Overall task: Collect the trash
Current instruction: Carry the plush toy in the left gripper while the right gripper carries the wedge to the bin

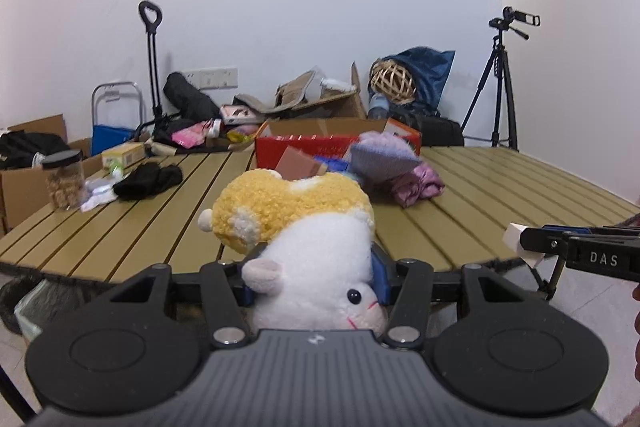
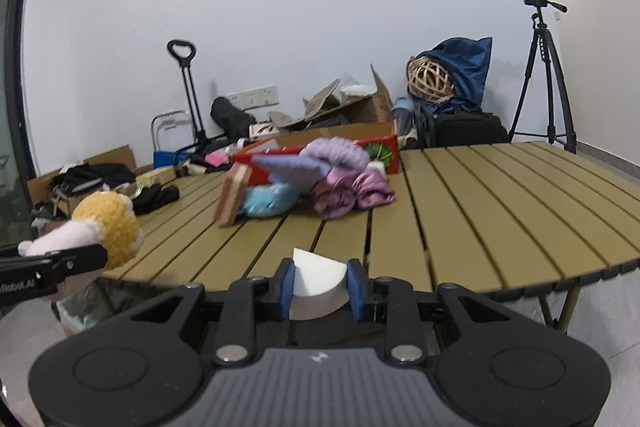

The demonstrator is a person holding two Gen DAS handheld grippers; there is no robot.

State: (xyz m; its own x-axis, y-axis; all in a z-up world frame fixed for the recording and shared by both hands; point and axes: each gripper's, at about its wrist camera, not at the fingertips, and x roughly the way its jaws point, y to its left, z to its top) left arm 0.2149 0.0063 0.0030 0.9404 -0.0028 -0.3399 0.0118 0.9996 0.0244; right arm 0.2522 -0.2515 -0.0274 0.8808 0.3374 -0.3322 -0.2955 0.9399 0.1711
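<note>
Left wrist view: the left gripper (image 1: 314, 281) is clamped on a plush hamster toy (image 1: 304, 239), yellow on the back and white on the belly, its blue pads sunk into the soft body just short of the near edge of the slatted table (image 1: 500, 195). At far right, the right gripper (image 1: 536, 245) shows side-on with a white foam block (image 1: 516, 235) at its tip. On the table beyond lie a red cardboard box (image 1: 288, 147), a purple and pink bundle of cloth (image 1: 416, 183), a black cloth (image 1: 148, 179) and a lidded jar (image 1: 64, 183).

Right wrist view: the right gripper (image 2: 320, 289) pinches the white foam block (image 2: 318, 275), a wedge with one curved side, between its blue pads at the table's near edge (image 2: 520, 211). The plush hamster toy (image 2: 108, 227) hangs in the left gripper (image 2: 76, 259) at far left, above what looks like a lined bin (image 2: 100, 299) below the table edge.

The risks, as I judge them: the plush is squeezed low on a yielding body and could slip out before reaching the bin, and the foam wedge, held on slanted faces, could squirt free if the grip shifts.
</note>
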